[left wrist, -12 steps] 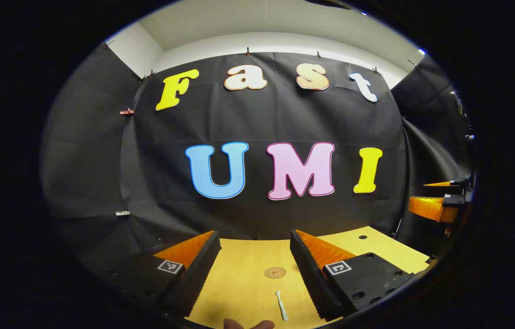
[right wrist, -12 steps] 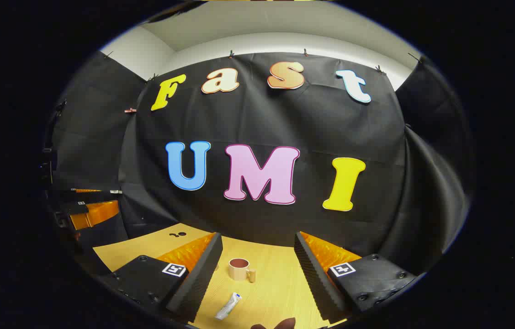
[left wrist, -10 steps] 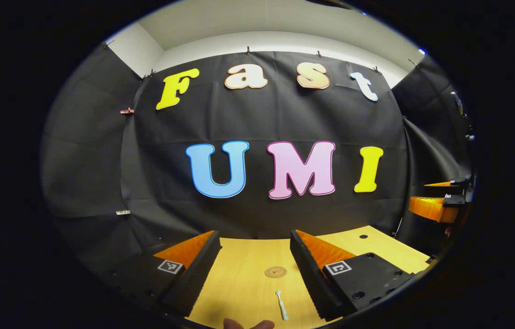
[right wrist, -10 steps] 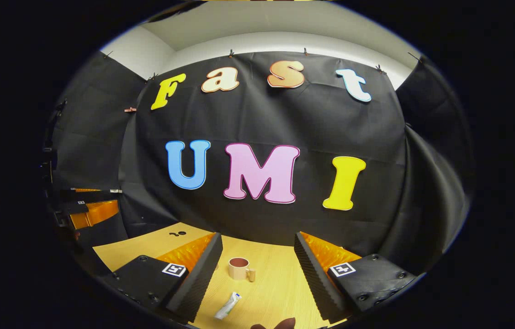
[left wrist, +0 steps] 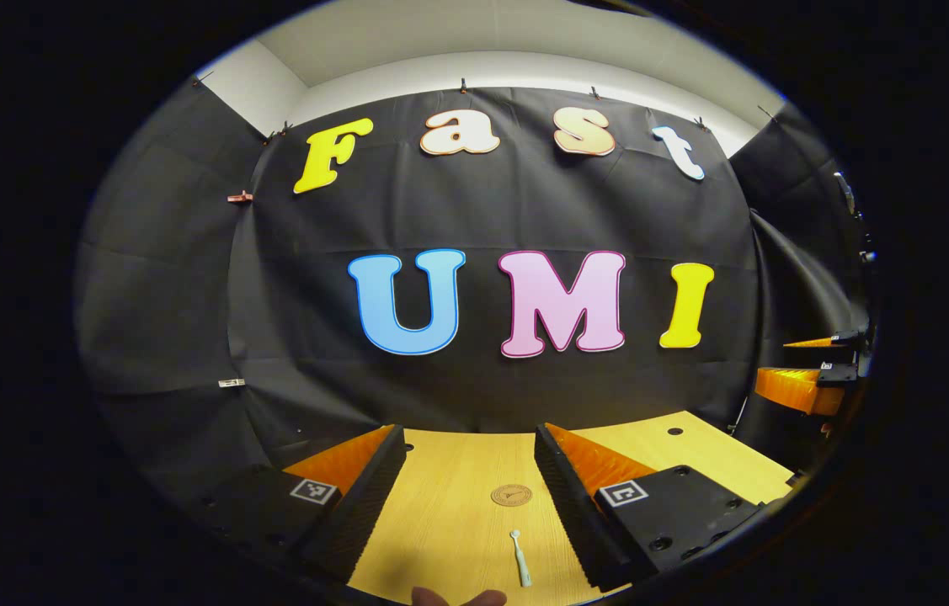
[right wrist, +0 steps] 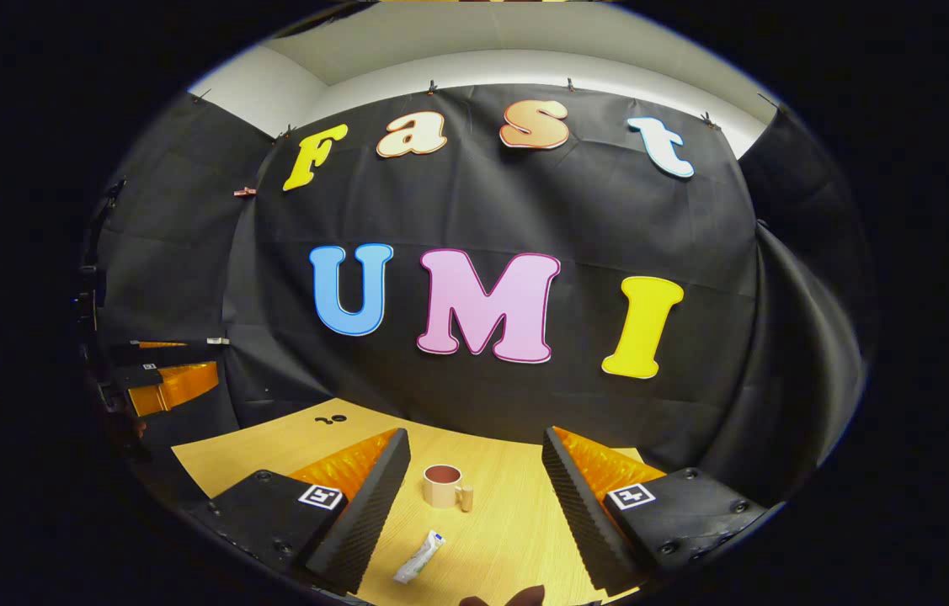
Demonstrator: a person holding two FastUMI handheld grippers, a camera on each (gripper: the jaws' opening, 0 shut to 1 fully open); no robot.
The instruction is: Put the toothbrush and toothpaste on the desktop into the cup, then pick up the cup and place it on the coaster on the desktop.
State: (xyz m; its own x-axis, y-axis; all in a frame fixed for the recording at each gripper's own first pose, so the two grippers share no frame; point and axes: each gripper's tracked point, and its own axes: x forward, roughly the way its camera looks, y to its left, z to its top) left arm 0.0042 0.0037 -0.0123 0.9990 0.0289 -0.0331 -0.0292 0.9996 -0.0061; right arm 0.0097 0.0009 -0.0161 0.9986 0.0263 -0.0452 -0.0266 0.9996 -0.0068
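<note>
1. The toothbrush (left wrist: 518, 557) is seen in the left gripper view lying flat on the wooden desk (left wrist: 449, 505), between the two fingers of the left claw (left wrist: 467, 497) and nearer its right finger, with the head end pointing away from the claw.
2. The coaster (left wrist: 511, 495), a small round brown disc, is seen just beyond the toothbrush head, also within the gap of the left claw and apart from the toothbrush.
3. The left claw is held wide apart, with nothing gripped between its black ribbed pads (left wrist: 562, 497).
4. A fingertip or two of the holding hand (left wrist: 457, 597) may be what is seen at the bottom edge of that view; the edge is too dark for certainty.
5. The toothpaste (right wrist: 419, 558) is seen in the right gripper view lying on the desk (right wrist: 508, 522) between the fingers of the right claw (right wrist: 474, 497), close to its left finger, with the tube slanted.
6. The cup (right wrist: 444, 486), pale outside and reddish inside, is seen standing upright beyond the toothpaste, its handle turned toward the claw's right.
7. The right claw is likewise spread wide, and nothing is held by it.
8. The other claw (right wrist: 162, 383) is seen far off at the left edge of the right gripper view, and likewise at the right edge (left wrist: 802, 387) of the left gripper view.
</note>
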